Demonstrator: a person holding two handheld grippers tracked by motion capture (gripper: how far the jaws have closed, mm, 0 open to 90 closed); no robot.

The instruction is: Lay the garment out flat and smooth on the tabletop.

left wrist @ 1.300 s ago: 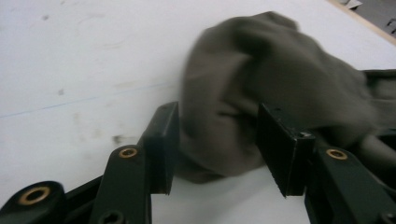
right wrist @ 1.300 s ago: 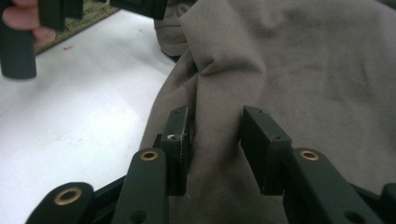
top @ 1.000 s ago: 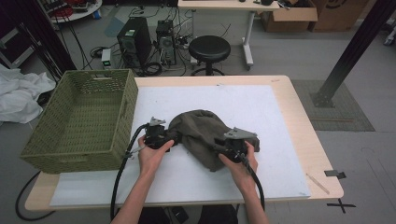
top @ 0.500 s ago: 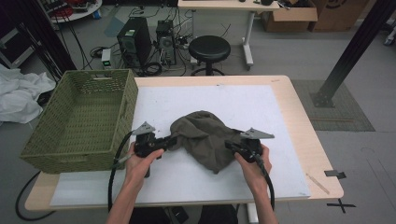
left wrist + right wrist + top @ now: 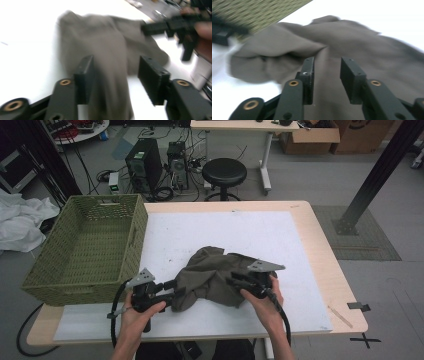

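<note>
Operator: Status of the garment (image 5: 212, 280)?

Technician: Garment lies crumpled on the white sheet of the worktop (image 5: 305, 240), at roughly 6 o'clock of the worktop's centre, near the person's edge. Nothing is folded flat yet. The green basket (image 5: 85, 245) at 9 o'clock stands empty.

Operator: Left gripper (image 5: 170, 295)?

Technician: It sits at the garment's 8 o'clock edge. Its fingers (image 5: 85, 75) have just been opening; they stand moderately wide, cloth lies between them, but the pads do not press on it.

Operator: Right gripper (image 5: 240, 284)?

Technician: At the garment's 4 o'clock edge. Its fingers (image 5: 308, 75) have also just been opening, to a narrower gap, over cloth without clamping it.

Operator: Progress?

Technician: Early, by my judgement. Spreading, folding and any transfer to the basket all remain.
</note>
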